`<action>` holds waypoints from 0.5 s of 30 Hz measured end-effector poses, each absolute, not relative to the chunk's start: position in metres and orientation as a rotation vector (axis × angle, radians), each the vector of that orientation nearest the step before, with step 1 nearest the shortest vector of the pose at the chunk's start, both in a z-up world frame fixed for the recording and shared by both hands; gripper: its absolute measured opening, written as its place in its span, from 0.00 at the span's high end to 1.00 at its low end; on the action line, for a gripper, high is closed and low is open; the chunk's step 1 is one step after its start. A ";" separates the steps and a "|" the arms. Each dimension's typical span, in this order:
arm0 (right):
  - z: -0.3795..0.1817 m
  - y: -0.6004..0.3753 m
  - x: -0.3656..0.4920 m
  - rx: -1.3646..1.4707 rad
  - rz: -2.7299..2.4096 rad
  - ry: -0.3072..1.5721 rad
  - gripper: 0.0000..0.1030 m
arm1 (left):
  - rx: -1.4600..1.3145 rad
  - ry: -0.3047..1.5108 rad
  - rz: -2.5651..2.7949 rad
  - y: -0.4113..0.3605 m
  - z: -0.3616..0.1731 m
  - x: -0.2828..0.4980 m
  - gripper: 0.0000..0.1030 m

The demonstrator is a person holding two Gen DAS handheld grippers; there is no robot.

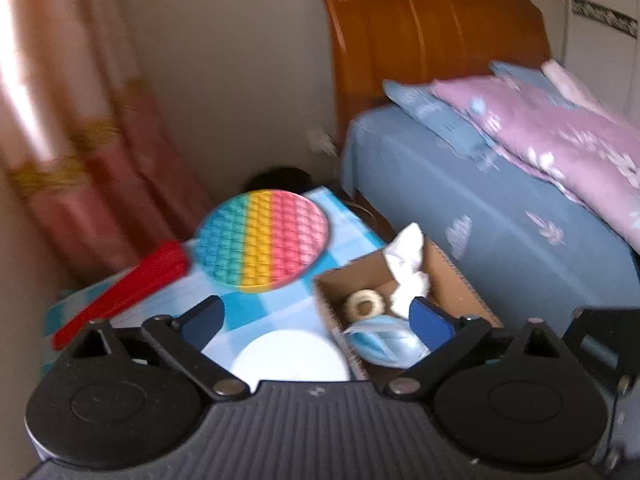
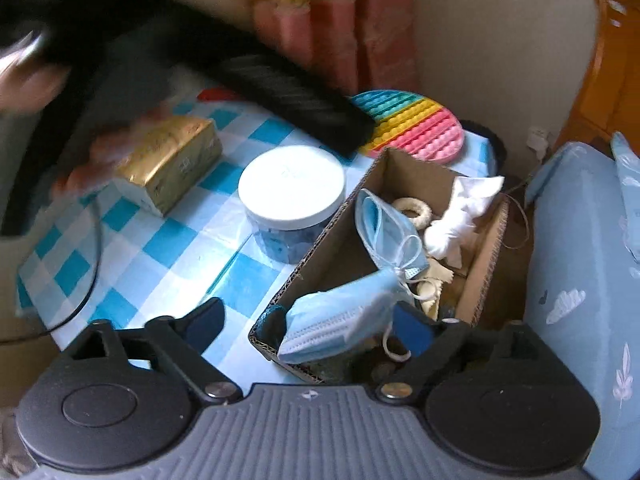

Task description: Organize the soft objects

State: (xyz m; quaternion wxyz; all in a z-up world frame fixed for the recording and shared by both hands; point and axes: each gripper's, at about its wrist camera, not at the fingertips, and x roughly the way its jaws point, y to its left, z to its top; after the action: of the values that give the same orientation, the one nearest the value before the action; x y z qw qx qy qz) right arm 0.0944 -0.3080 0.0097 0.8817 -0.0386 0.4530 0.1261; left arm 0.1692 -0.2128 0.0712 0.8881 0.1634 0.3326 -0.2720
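Observation:
A brown cardboard box (image 2: 486, 248) sits at the table's right edge. It holds a blue face mask (image 2: 386, 232), a crumpled white cloth (image 2: 460, 216) and a cream ring (image 2: 412, 209). A second blue mask (image 2: 340, 326) lies over the box's near corner. My right gripper (image 2: 312, 326) is open just above that mask, which sits between the fingers without being pinched. My left gripper (image 1: 320, 320) is open and empty above the table; the box (image 1: 452, 280), a mask (image 1: 384, 342) and the cloth (image 1: 408, 272) show there.
A rainbow pop-it disc (image 1: 262, 240) (image 2: 420, 124), a white-lidded jar (image 2: 292, 196), a gold tissue pack (image 2: 176, 160) and a red folded fan (image 1: 124, 292) lie on the blue checked tablecloth (image 2: 160, 248). A bed (image 1: 500, 208) stands right, curtains (image 1: 80, 120) behind.

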 end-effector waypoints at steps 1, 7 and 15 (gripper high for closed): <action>0.011 -0.309 0.092 -0.064 0.242 0.942 0.05 | 0.329 0.679 -0.546 -0.204 0.073 0.161 0.02; 0.016 -0.319 0.066 0.045 -0.019 0.911 0.00 | 0.307 0.652 -0.416 -0.167 0.064 0.117 0.01; 0.008 -0.313 0.042 0.116 -0.197 0.923 0.00 | 0.270 0.797 -0.342 -0.152 0.038 0.092 0.02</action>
State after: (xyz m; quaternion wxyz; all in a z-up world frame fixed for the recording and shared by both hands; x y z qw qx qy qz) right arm 0.0417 -0.3130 0.0076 0.8891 0.0560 0.4443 -0.0949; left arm 0.0920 -0.1520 0.0379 0.8987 0.1305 0.3847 -0.1652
